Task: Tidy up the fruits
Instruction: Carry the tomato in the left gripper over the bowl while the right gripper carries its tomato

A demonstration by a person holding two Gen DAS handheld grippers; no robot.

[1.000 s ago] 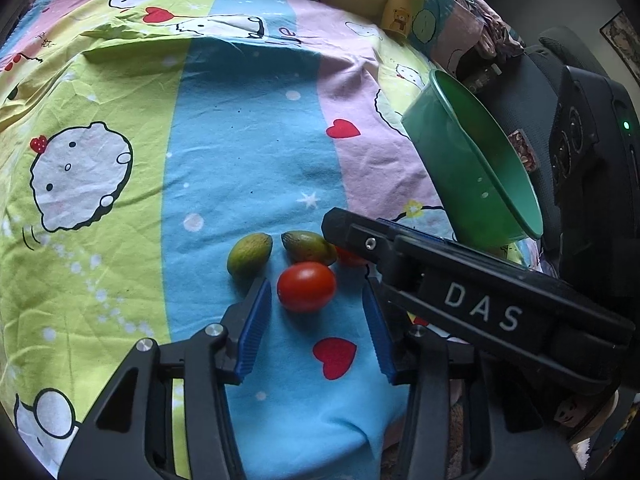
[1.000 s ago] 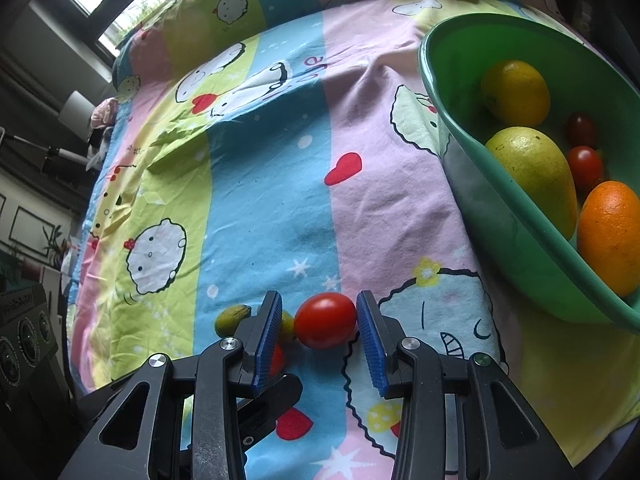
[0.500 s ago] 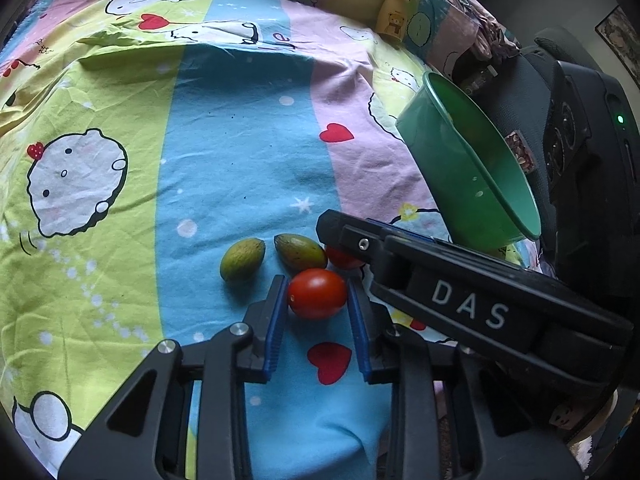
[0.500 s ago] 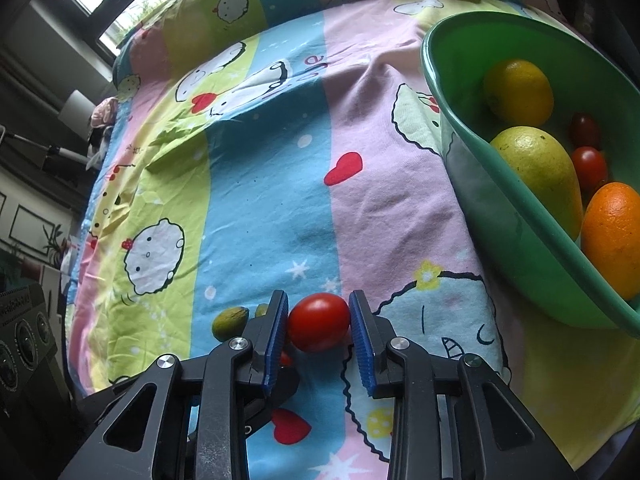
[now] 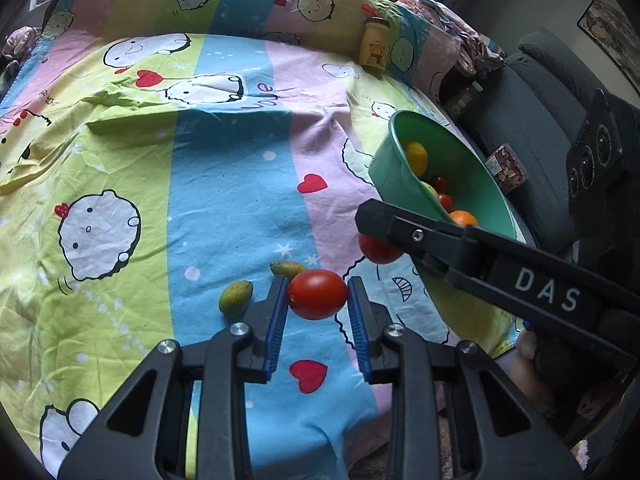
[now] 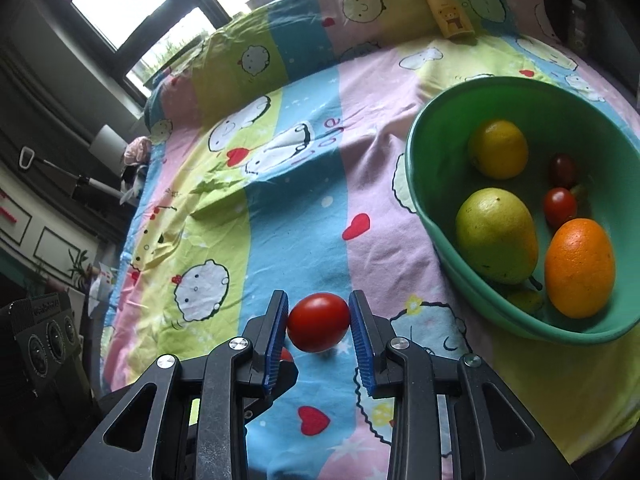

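Both tongs clamped on tomatoes, clear of the bedsheet.
Left gripper [image 5: 318,295] pinched a glossy red tomato [image 5: 317,294]; right gripper [image 6: 319,322] pinched another smooth red tomato [image 6: 319,322]. Slick skins could slip or split; arms might collide near the green plastic bowl [image 6: 436,200].

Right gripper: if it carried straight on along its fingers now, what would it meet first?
Probably the bedsheet, not the green bowl, which sits off to the right. The right gripper is shut on a tomato and points down at bare sheet; depth is hard to judge.

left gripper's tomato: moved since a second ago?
Yes. The tomato, clamped in the left gripper, is lifted off the sheet, now overlapping the green fruit left lying there.
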